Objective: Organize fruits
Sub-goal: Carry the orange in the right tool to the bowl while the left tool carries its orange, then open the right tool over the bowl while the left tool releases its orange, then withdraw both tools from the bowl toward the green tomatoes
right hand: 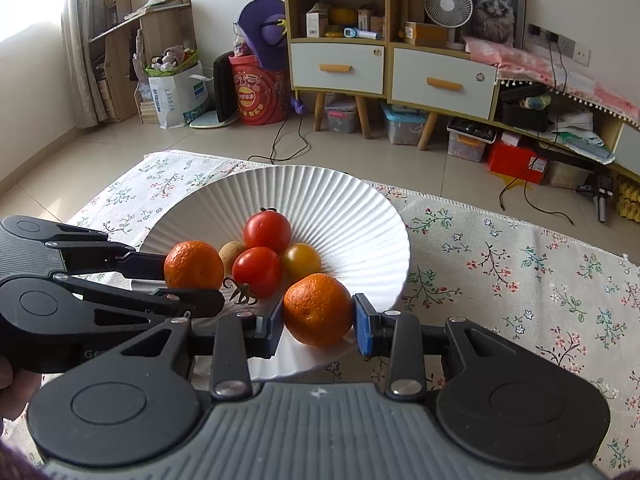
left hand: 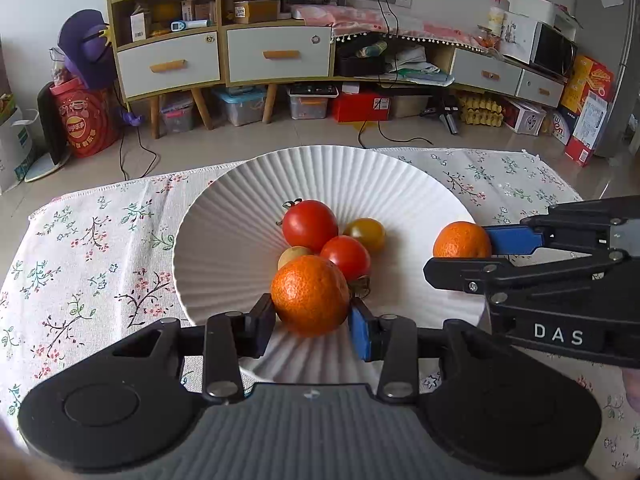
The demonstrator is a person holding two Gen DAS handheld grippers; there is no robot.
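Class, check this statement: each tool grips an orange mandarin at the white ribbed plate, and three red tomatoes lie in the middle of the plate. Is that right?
Not quite: only two red tomatoes lie on the white ribbed plate, beside a yellow tomato. The left wrist view shows this. Otherwise it holds: the left tool and right tool each grip a mandarin.

tomatoes (left hand: 310, 225) in plate (left hand: 224, 240) (centre), on tablecloth (left hand: 100, 240)
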